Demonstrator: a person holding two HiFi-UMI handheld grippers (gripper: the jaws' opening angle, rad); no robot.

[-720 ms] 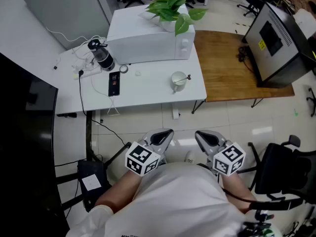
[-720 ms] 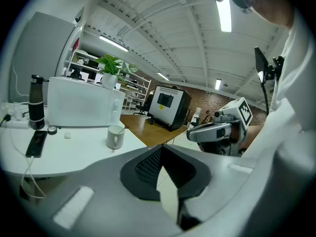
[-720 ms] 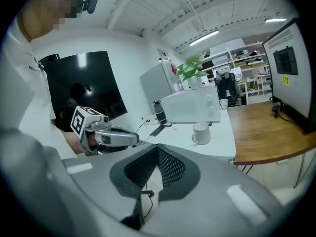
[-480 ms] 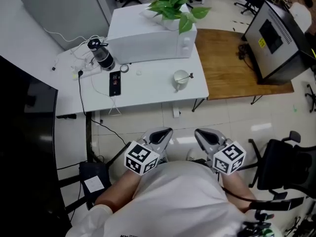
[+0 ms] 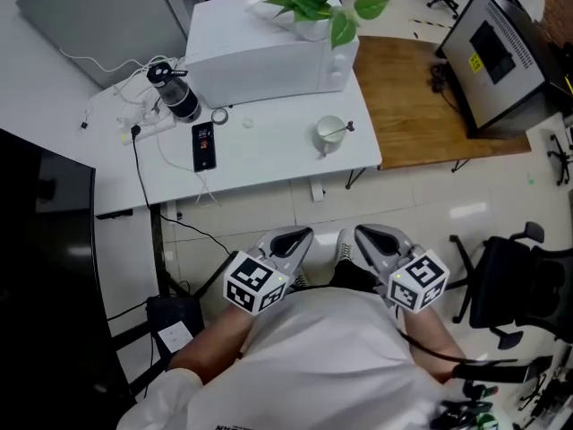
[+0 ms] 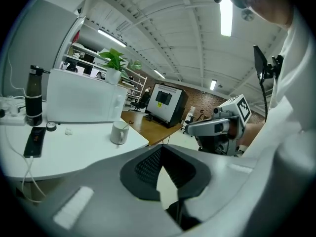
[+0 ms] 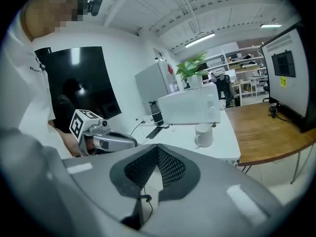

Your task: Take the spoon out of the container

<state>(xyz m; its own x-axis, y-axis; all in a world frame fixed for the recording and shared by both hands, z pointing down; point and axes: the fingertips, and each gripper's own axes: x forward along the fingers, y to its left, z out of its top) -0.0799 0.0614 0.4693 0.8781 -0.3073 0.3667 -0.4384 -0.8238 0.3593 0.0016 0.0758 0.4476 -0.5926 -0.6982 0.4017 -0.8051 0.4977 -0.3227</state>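
A white mug (image 5: 328, 135) stands near the right front corner of the white table (image 5: 269, 164), with the spoon (image 5: 341, 132) leaning in it, handle toward the right. The mug also shows in the left gripper view (image 6: 119, 132) and the right gripper view (image 7: 203, 134). Both grippers are held close to my body, well short of the table and above the floor. My left gripper (image 5: 298, 237) has its jaws together, with nothing between them (image 6: 160, 151). My right gripper (image 5: 364, 236) is shut and empty too (image 7: 157, 151).
A white microwave (image 5: 269, 61) with a potted plant (image 5: 318, 3) on top stands at the table's back. A black phone (image 5: 203, 145), a dark bottle (image 5: 175, 92) and cables lie at the left. A wooden table (image 5: 421, 97) adjoins on the right; an office chair (image 5: 515, 285) stands near my right.
The head view has shifted, so the table sits a little higher and further left in the picture. Both grippers stay close to my body with jaws together.
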